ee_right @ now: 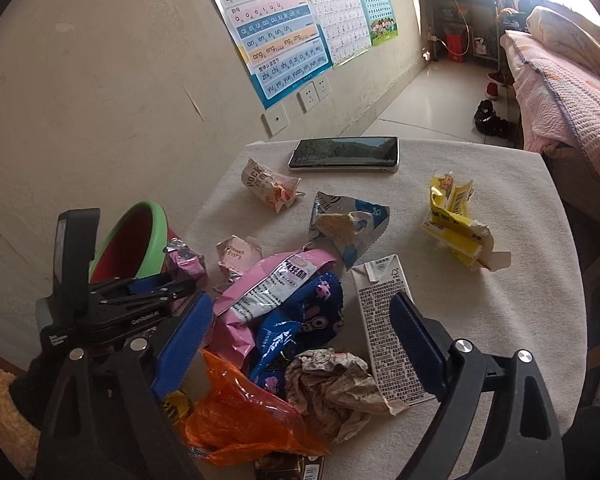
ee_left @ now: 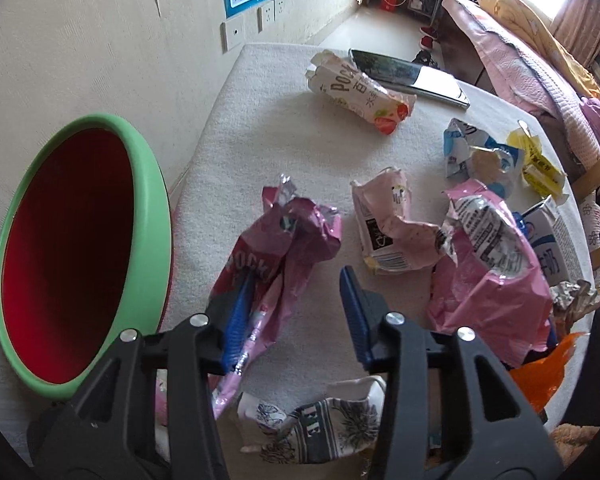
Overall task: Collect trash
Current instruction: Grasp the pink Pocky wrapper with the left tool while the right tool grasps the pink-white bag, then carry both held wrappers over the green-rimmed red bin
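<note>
The left gripper [ee_left: 296,292] points down at the desk [ee_left: 260,128], its fingers [ee_left: 352,300] apart and straddling the lower end of a crumpled dark pink Pocky wrapper [ee_left: 284,240]; one blue pad lies against the foil, the other stands clear, so nothing is clamped. A green bin [ee_left: 148,208] with a red inside stands just left of that wrapper. The right gripper [ee_right: 300,320] hangs over a heap of trash with fingers [ee_right: 416,336] spread wide, gripping nothing: between them lie a pink bag [ee_right: 260,292], a blue Oreo wrapper [ee_right: 300,328], an orange bag [ee_right: 240,412] and crumpled paper [ee_right: 336,384]. A white carton [ee_right: 384,320] lies by the right finger. Farther off sit a yellow box [ee_right: 456,228], a pale Pocky box [ee_right: 268,184] and a phone [ee_right: 344,154]
</note>
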### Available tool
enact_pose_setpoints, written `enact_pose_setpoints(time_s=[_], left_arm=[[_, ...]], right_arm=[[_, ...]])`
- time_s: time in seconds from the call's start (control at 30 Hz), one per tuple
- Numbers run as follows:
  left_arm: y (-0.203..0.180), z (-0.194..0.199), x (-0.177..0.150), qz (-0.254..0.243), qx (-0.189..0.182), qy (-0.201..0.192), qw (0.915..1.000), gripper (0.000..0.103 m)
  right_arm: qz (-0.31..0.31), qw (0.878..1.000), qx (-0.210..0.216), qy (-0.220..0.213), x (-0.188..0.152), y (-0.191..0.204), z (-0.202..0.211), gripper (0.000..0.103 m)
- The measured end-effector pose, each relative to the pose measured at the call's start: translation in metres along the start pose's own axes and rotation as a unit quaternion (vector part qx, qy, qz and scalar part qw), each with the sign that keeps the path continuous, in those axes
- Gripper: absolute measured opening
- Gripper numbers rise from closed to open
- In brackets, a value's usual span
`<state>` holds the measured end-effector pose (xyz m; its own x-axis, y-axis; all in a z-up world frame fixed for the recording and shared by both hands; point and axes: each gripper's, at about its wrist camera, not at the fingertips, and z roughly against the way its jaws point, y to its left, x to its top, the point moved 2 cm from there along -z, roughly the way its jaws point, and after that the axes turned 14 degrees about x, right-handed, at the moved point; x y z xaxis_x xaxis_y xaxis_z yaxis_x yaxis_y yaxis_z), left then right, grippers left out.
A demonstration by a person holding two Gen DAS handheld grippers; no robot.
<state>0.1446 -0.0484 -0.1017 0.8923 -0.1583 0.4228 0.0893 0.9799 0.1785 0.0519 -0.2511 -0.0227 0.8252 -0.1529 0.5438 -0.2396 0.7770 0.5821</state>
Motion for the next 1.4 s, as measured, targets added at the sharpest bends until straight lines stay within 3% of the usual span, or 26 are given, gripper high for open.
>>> enact_pose_setpoints(time_s=[0.23, 0.3, 0.43, 0.47, 0.53, 0.6, 0.67, 0.97, 1.17, 1.4], left_arm=[[0.003, -0.005, -0.001, 0.01, -0.006, 0.006, 0.9999, 0.044], [0.004, -0.005, -0.001, 0.011, -0.002, 0.004, 0.9999, 0.06], [0.005, -0.006, -0.003, 0.019, -0.011, 0.003, 0.9998, 0.06], [0.005, -0.006, -0.003, 0.02, -0.012, 0.002, 0.9997, 0.058], [0.005, -0.005, -0.005, 0.019, -0.014, 0.003, 0.9997, 0.045], [0.006, -0.003, -0.006, 0.022, -0.017, 0.002, 0.9996, 0.024], [0.009, -0.002, -0.007, 0.034, -0.026, 0.005, 0.9991, 0.012], [0.023, 0.025, -0.007, 0.074, -0.043, -0.018, 0.9961, 0.008], [0.05, 0.052, -0.005, 0.116, -0.041, -0.042, 0.9915, 0.008], [0.097, 0.068, -0.003, 0.157, -0.009, -0.057, 0.9859, 0.008]], right_arm=[[-0.025, 0.997, 0.046, 0.053, 0.008, 0.011, -0.036, 0.073], [-0.03, 0.996, 0.044, 0.065, 0.009, 0.011, -0.047, 0.072], [-0.049, 0.993, 0.049, 0.099, 0.003, 0.006, -0.066, 0.066], [-0.05, 0.992, 0.046, 0.108, 0.0, 0.005, -0.071, 0.059], [-0.055, 0.99, 0.049, 0.118, -0.005, 0.002, -0.077, 0.047], [-0.052, 0.991, 0.055, 0.113, -0.006, 0.004, -0.075, 0.04], [-0.043, 0.991, 0.064, 0.106, -0.004, 0.008, -0.07, 0.033], [-0.004, 0.995, 0.082, 0.047, 0.014, 0.034, -0.039, 0.033], [0.034, 0.995, 0.09, 0.042, 0.02, 0.059, -0.044, 0.033], [0.061, 0.991, 0.106, 0.047, 0.021, 0.082, -0.057, 0.033]])
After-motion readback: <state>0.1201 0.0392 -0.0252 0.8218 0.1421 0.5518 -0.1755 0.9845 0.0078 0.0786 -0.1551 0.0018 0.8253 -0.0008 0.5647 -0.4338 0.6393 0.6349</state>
